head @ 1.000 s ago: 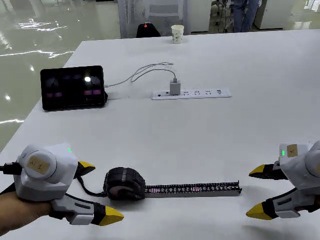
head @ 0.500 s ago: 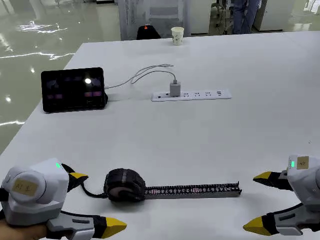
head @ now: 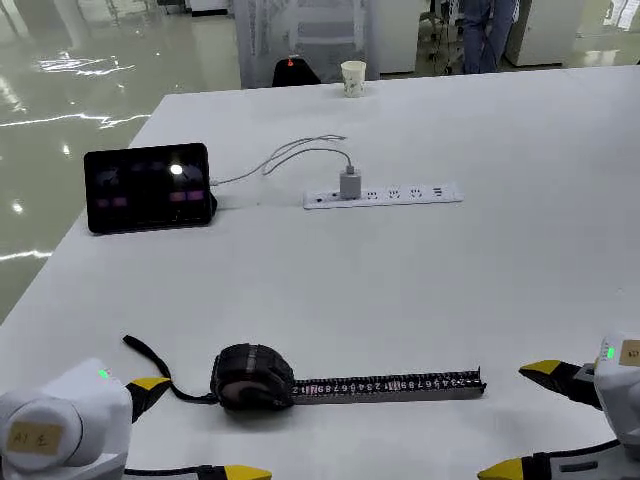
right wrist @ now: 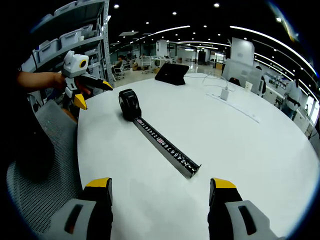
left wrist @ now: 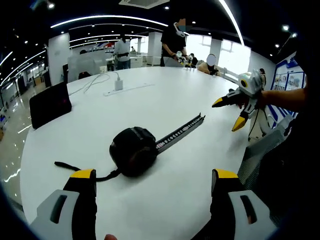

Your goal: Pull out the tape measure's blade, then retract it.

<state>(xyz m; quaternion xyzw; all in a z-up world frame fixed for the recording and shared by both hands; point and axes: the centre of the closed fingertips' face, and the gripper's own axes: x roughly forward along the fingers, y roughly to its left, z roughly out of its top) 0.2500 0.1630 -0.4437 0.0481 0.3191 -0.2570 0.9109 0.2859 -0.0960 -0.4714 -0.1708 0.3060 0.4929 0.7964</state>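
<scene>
A black tape measure [head: 251, 377] lies on the white table [head: 400, 270] near its front edge, its blade [head: 388, 384] pulled out flat to the right. A black wrist strap [head: 150, 357] trails off its left side. My left gripper [head: 188, 428] is open at the bottom left, a short way left of the case [left wrist: 133, 150], touching nothing. My right gripper [head: 528, 420] is open at the bottom right, just beyond the blade's end hook [right wrist: 193, 171]. The right gripper view has the case [right wrist: 129, 103] at the far end of the blade [right wrist: 162, 142].
A dark tablet [head: 149, 187] stands at the back left. A white power strip [head: 382, 194] with a plugged-in charger and cable lies mid-table. A paper cup [head: 352, 78] sits at the far edge. People stand beyond the table.
Both grippers have drawn back toward the near edge, away from the tape measure, staying open. The tape measure and its blade lie unmoved; the head camera has tilted slightly.
</scene>
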